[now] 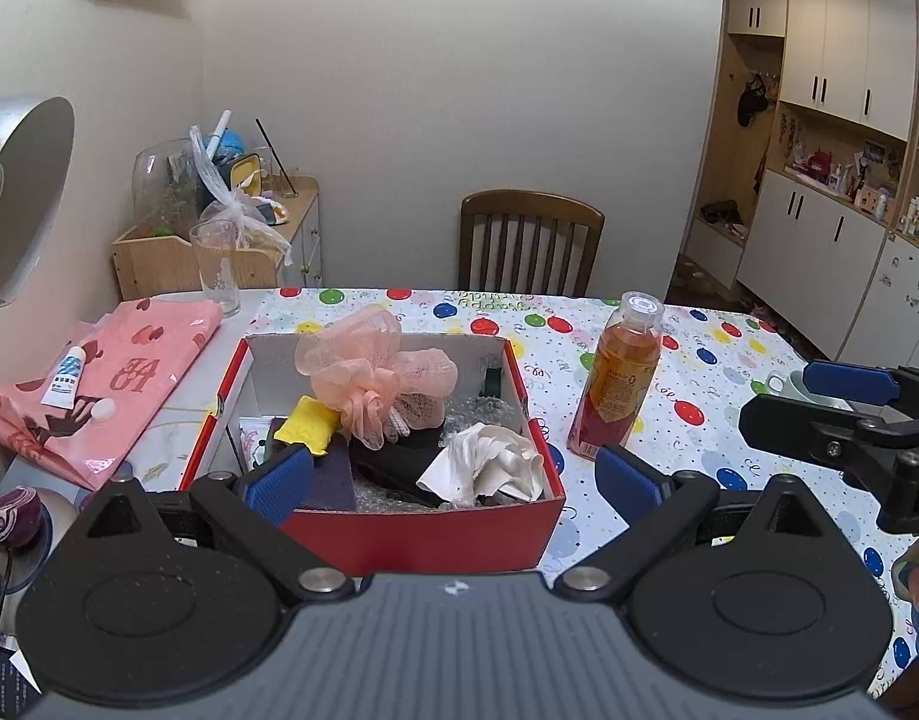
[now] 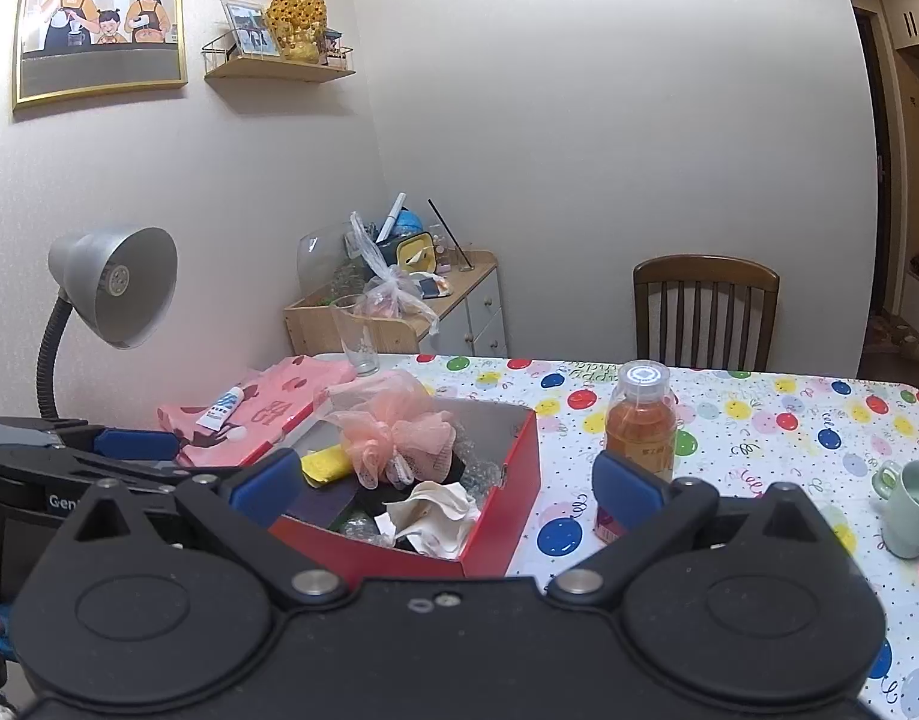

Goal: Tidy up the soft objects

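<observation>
1. The red box [image 1: 423, 534] sits on the table [image 1: 699, 360] toward its left edge, holding a pink pouf [image 1: 369, 366], yellow sponge [image 1: 306, 425] and white cloth [image 1: 489, 468]
2. Left gripper [image 1: 453, 480] – fingers spread wide, empty – hovers at the box's near wall
3. Right gripper [image 2: 447, 486] – also spread, empty
4. A bottle [image 1: 618, 378] stands just right of the box; a mug [image 2: 909, 507] lies farther right
</observation>
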Tool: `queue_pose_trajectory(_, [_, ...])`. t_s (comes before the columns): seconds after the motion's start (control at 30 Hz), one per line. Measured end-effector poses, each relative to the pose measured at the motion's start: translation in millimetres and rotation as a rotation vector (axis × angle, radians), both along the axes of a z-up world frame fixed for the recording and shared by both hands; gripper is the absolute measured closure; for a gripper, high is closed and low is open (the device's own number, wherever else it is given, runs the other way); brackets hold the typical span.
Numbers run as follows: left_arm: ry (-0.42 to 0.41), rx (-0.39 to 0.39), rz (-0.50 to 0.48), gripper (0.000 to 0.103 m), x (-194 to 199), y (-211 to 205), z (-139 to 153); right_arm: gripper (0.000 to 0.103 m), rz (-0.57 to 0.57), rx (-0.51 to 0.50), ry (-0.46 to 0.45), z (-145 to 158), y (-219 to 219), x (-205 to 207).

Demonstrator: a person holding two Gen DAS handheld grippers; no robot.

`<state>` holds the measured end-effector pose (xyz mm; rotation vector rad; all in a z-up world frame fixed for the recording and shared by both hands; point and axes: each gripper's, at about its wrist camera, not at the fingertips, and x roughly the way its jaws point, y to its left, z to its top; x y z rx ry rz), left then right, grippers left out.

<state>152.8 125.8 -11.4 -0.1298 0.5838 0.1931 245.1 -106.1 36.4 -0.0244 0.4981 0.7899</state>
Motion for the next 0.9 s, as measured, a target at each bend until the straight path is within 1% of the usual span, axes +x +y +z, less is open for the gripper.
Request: queue_pose_trajectory(0.9, [-0.001, -0.002, -0.006, 0.002, 1.8, -3.7, 4.9, 0.0, -0.014, -0.003, 0.009, 2.9, -4.4, -1.0])
